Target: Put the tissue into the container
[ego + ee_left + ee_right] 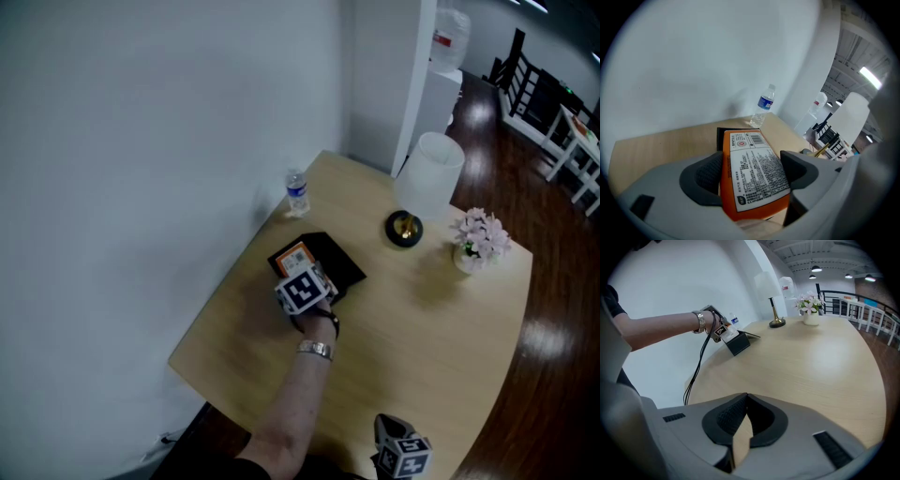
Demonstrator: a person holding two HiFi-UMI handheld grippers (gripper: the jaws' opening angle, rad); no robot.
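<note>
An orange tissue pack (pixel 754 173) with a white printed label lies between the pads of my left gripper (pixel 754 171), which is shut on it. The pack (pixel 295 257) points at the black container (pixel 333 264) near the table's wall side, and its far end is over the container's near edge (pixel 721 135). I cannot tell whether it touches. From the right gripper view, my left gripper (pixel 720 330) hangs at the black container (pixel 739 344). My right gripper (pixel 403 456) is low at the near table edge, its jaws (pixel 746 397) shut on nothing.
On the wooden table (pixel 422 319) a water bottle (pixel 297 192) stands by the wall beyond the container. A white-shaded lamp (pixel 427 178) and a pot of pink flowers (pixel 478 239) stand at the far side. A black cable (pixel 696 373) hangs from the left hand.
</note>
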